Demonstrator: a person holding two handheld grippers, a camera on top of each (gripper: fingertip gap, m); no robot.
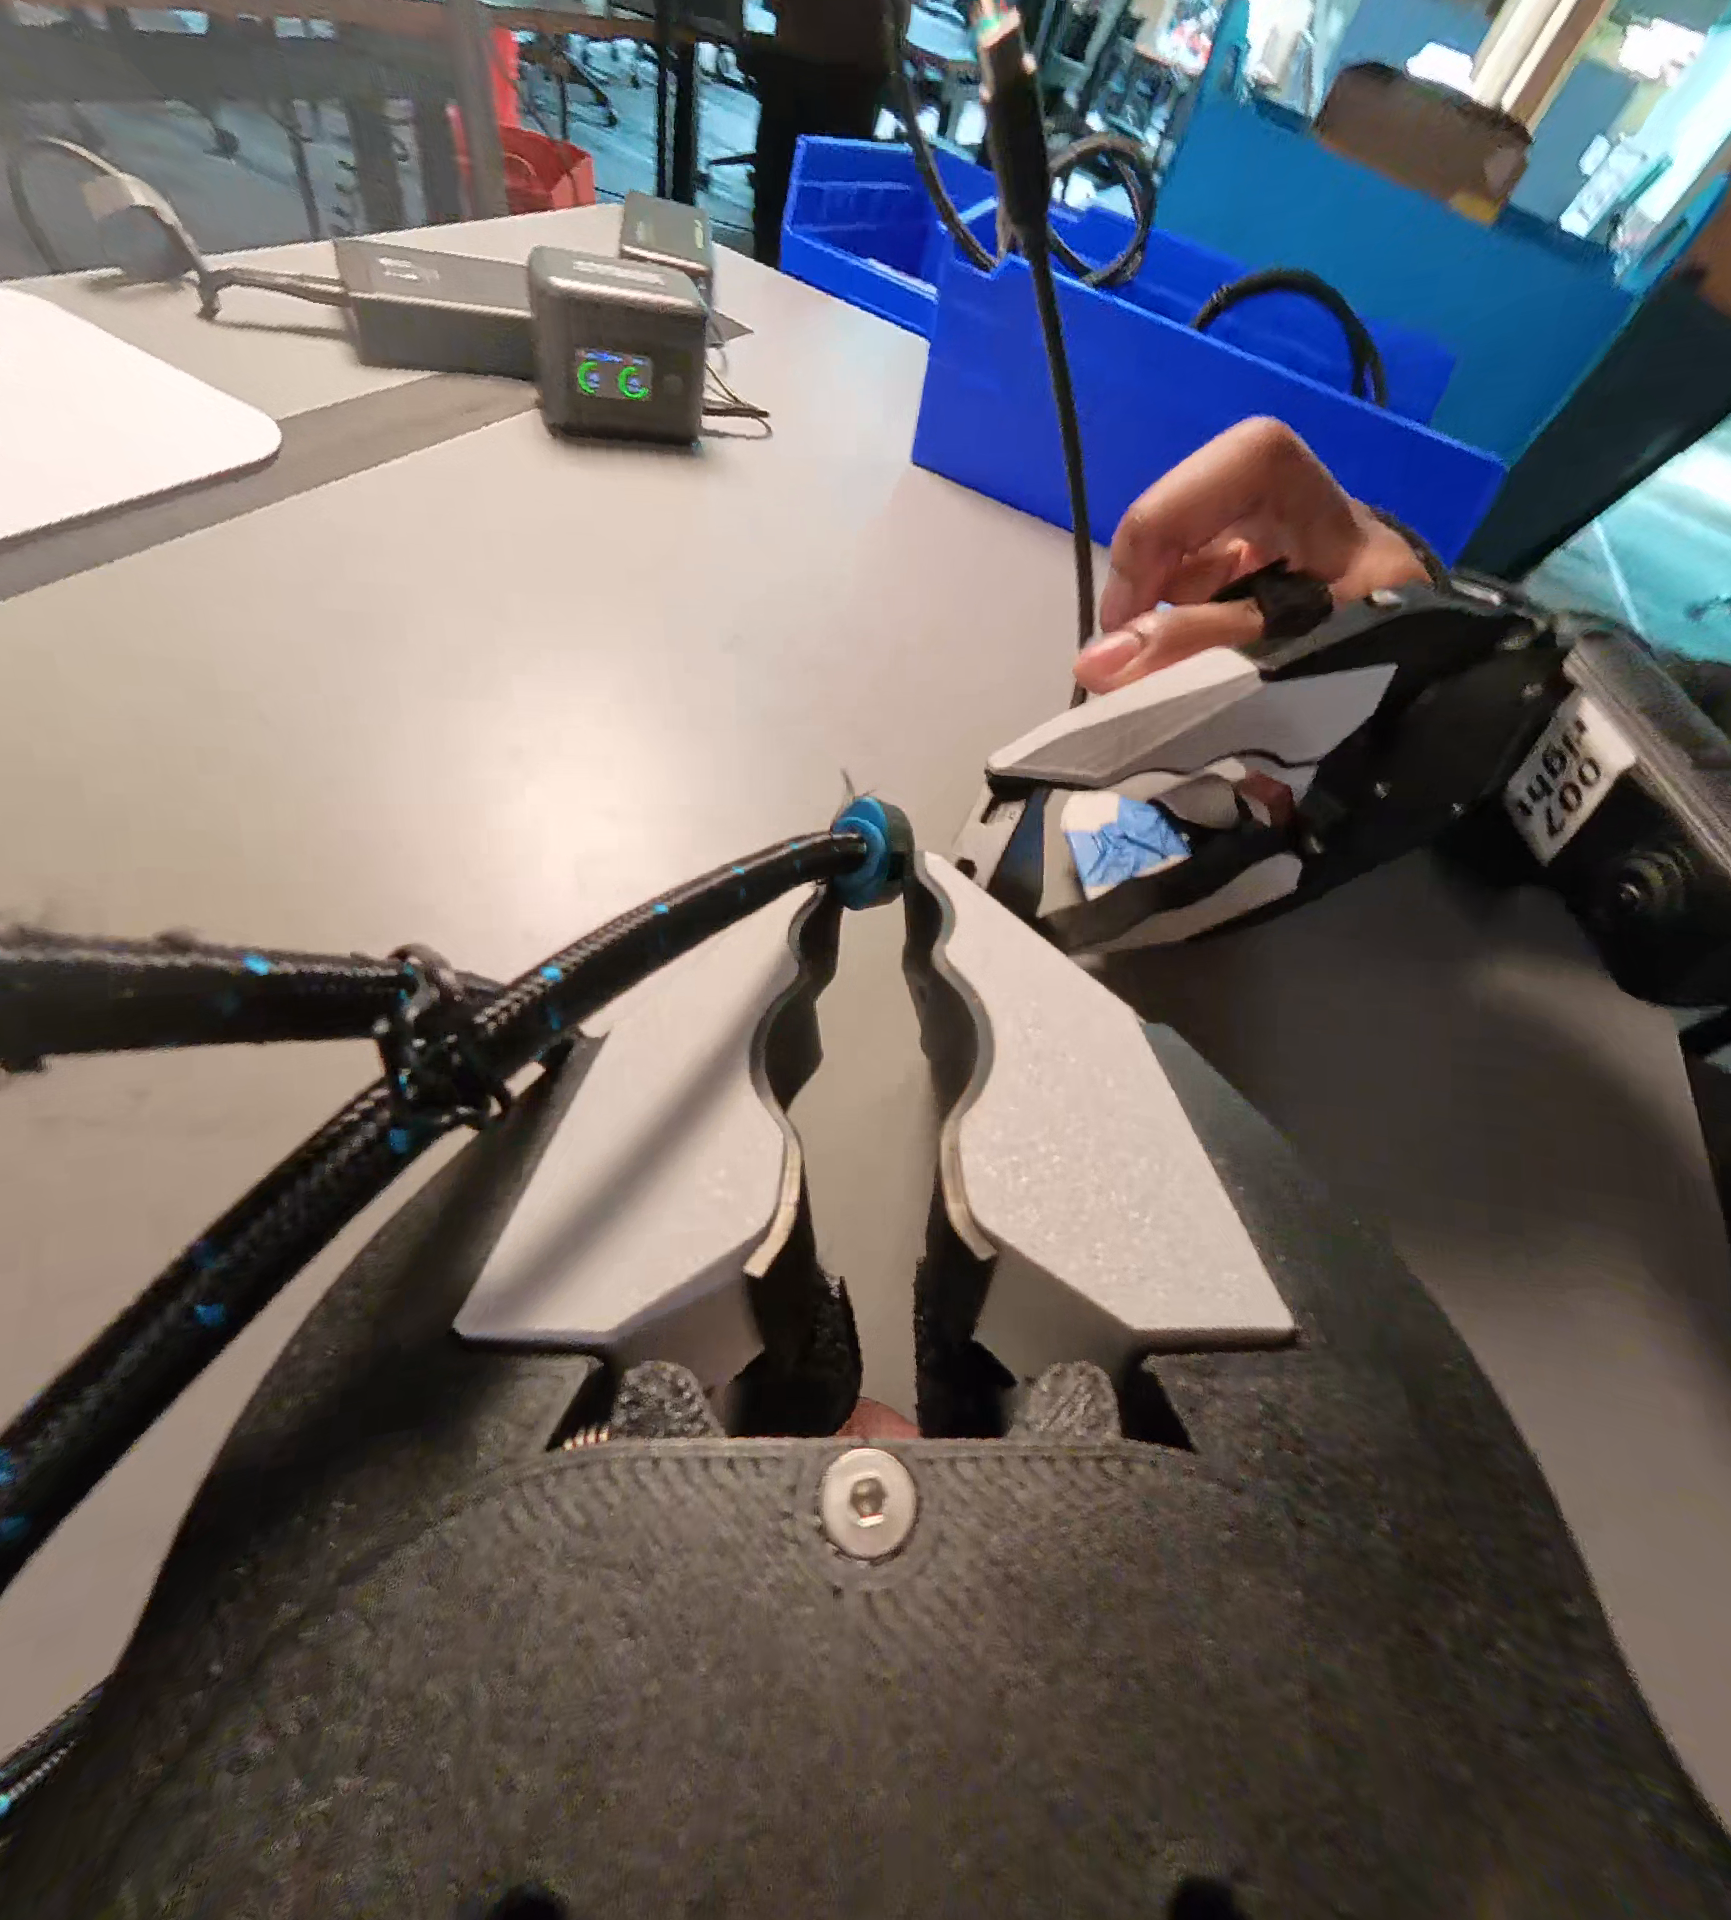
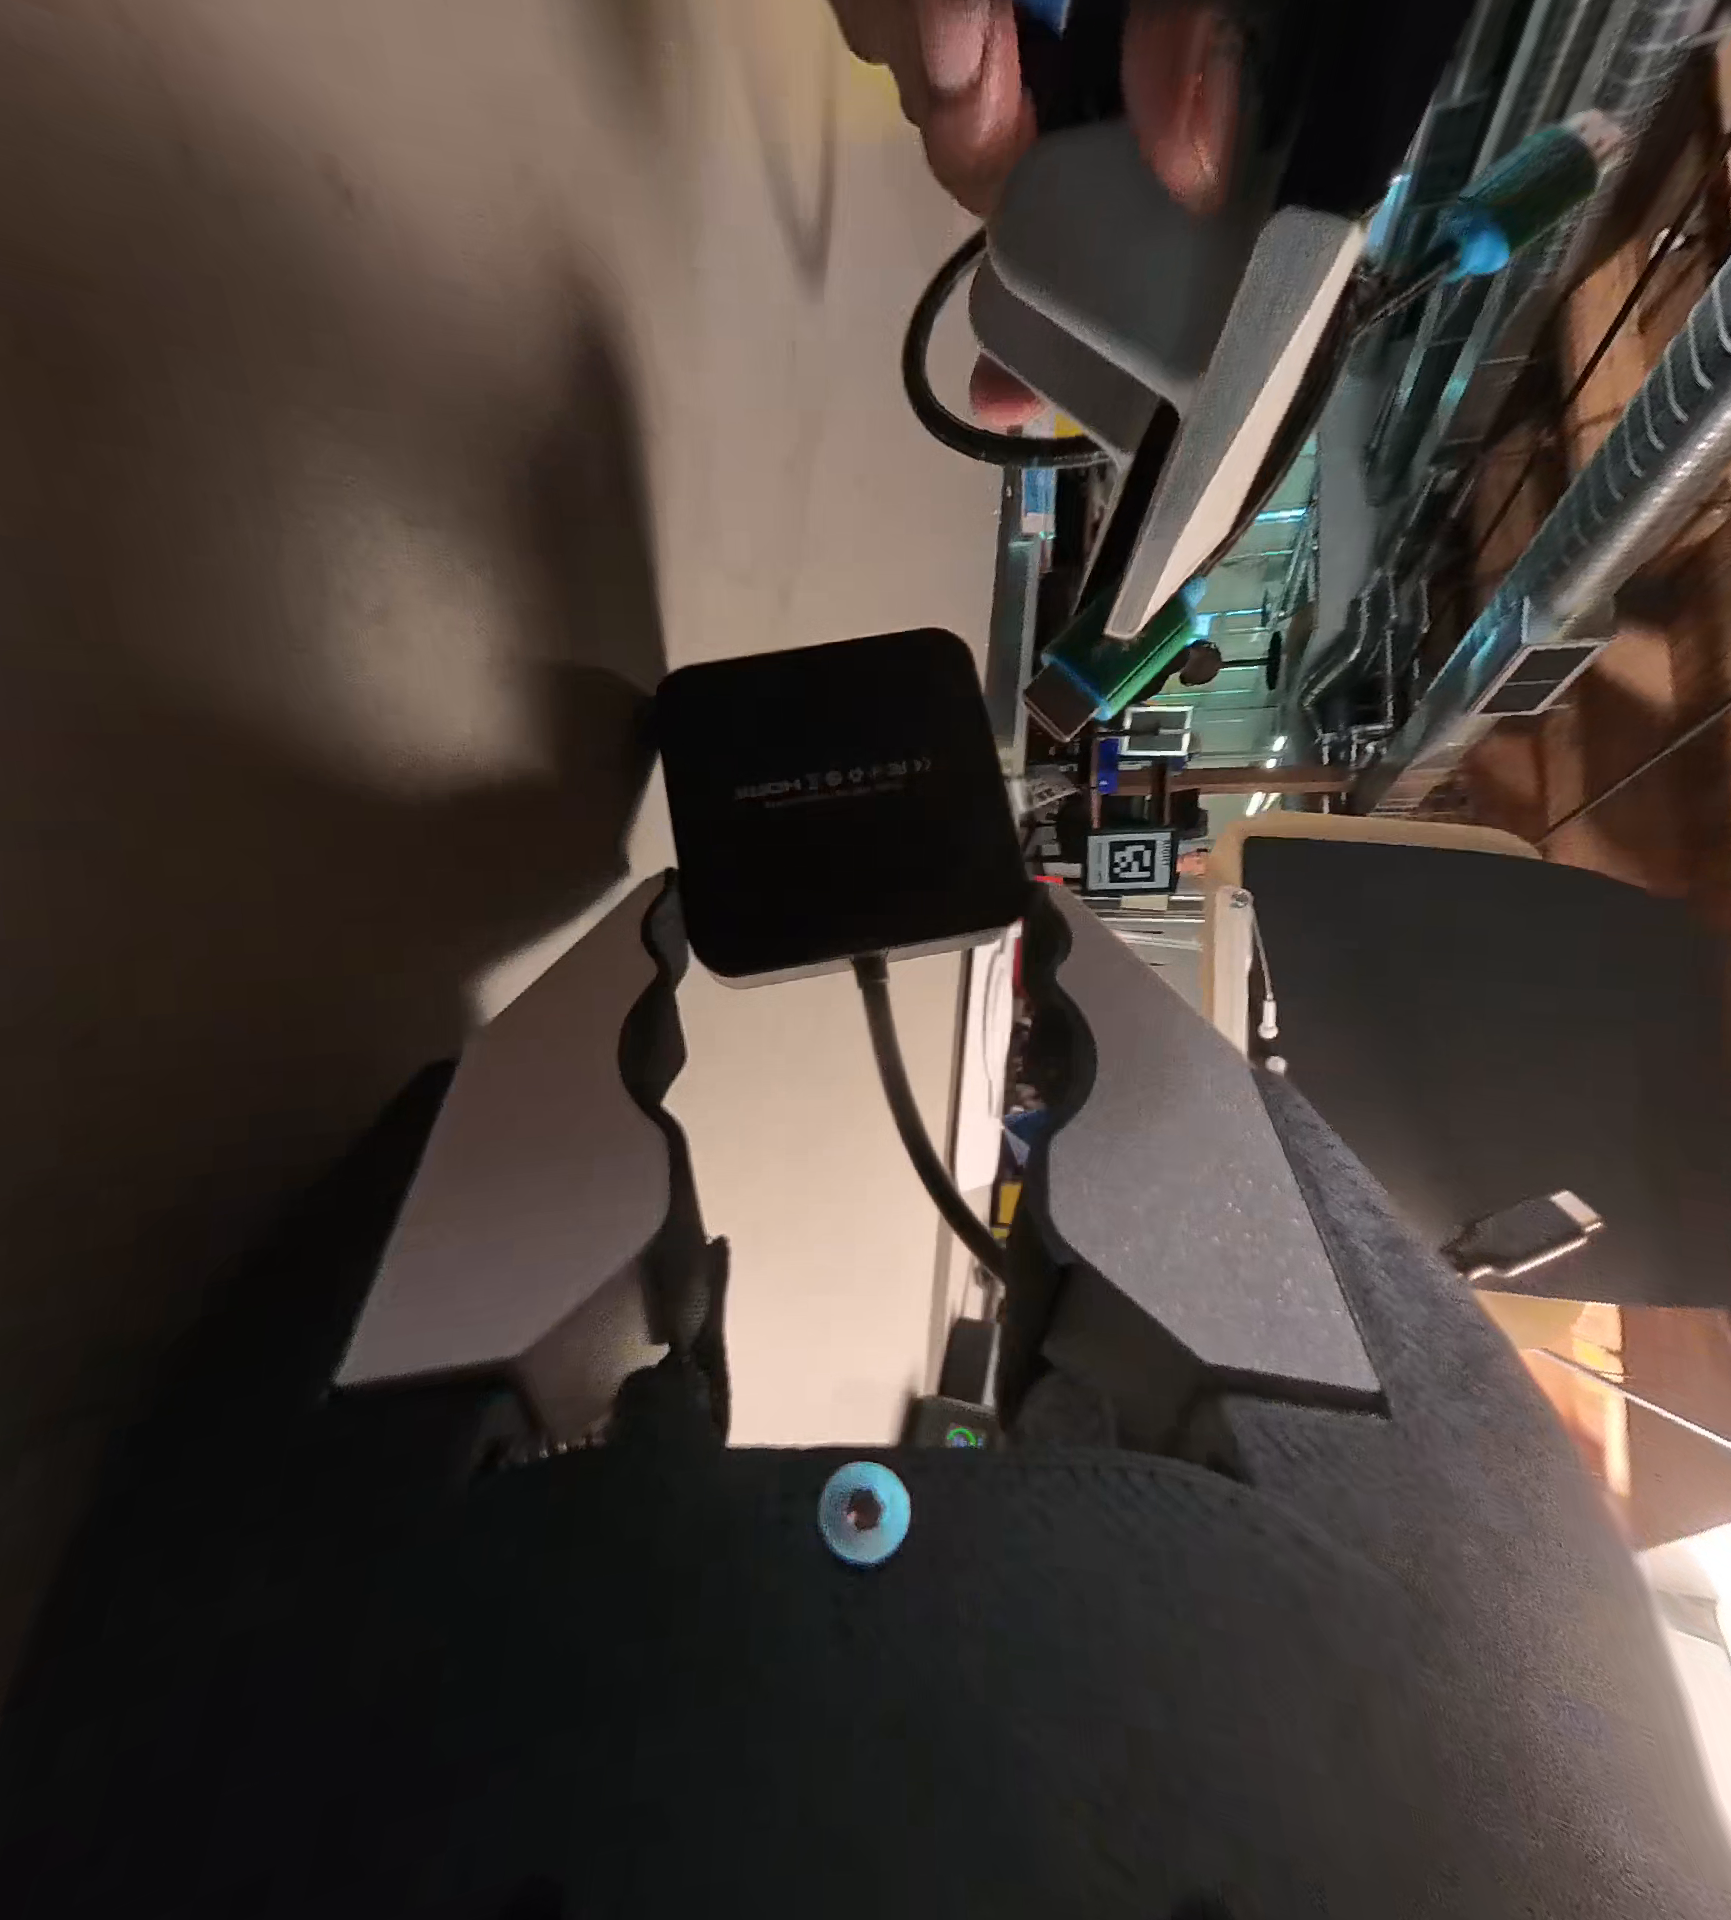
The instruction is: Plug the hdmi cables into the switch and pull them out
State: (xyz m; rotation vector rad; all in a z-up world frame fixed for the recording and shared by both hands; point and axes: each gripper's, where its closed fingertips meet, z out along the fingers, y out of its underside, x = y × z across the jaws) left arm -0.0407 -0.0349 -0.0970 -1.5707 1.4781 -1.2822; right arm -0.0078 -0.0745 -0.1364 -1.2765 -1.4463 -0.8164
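Left claw was pinching the plug right at its tips, with only a thin gap lower down between its two fingers. From the right wrist view, the plug was green and blue, and its metal end pointed at the switch. The plug was close to the switch's far corner but not touching it.

The right claw squeezed the black switch by its near edge, one finger on each side. A thin black cord ran from that edge back between the fingers. I could not tell if the switch touched the table.

The plug's thick cable, black with blue specks, ran off to the left and down past the left claw. It was tied in a knot partway along.

In the left wrist view, the right claw was just beside the left claw's tips, and a hand rested on top of it. Both claws met near the table's right edge. The grey table had lots of open room in front and to the left. Far back sat a dark box with green lights and a white mat. Blue bins stood along the far right edge, well apart from the claws.
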